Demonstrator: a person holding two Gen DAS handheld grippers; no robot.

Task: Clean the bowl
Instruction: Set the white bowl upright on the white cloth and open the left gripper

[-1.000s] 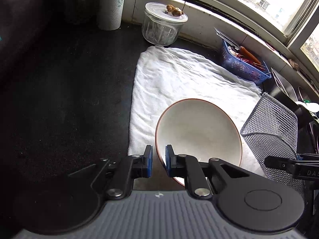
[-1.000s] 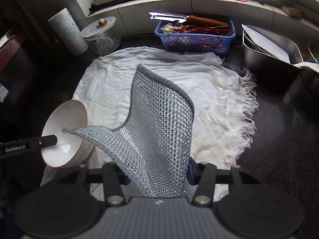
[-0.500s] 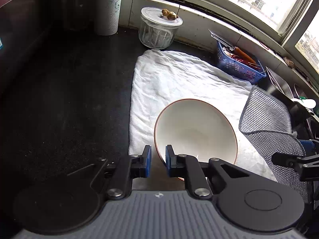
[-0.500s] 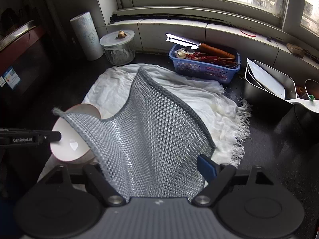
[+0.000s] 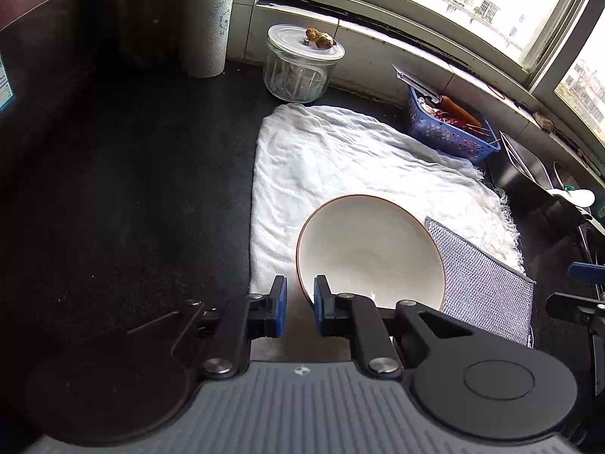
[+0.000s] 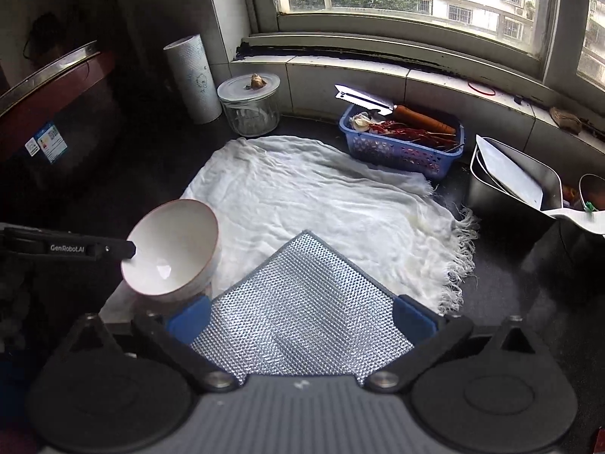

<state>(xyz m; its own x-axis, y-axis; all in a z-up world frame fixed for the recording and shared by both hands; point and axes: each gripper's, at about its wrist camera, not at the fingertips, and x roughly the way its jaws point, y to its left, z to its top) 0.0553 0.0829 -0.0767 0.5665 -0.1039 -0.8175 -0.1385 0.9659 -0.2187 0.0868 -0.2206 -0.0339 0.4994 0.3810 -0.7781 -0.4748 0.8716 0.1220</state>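
Note:
A white bowl with a brown rim (image 5: 370, 249) hangs tilted over the near edge of a white towel (image 5: 340, 159). My left gripper (image 5: 300, 295) is shut on its near rim, one pad inside and one outside. In the right wrist view the bowl (image 6: 170, 249) sits at the left with a left finger (image 6: 90, 247) on its rim. A silver mesh scrubbing cloth (image 6: 302, 321) lies flat below my right gripper (image 6: 302, 319). Its jaws are opening wide and the blue pads (image 6: 414, 319) stand clear of the cloth. The cloth (image 5: 484, 287) rests beside the bowl's right side.
At the back stand a lidded glass jar (image 6: 249, 108), a paper roll (image 6: 193, 79) and a blue basket (image 6: 401, 147) with a knife and red chillies. Metal containers (image 6: 510, 189) crowd the right side. Dark counter (image 5: 132, 196) lies left of the towel.
The mesh cloth stood up in the right gripper's hold before; now the jaws have spread and it lies flat. The right view has lifted. The left gripper and bowl have hardly moved.

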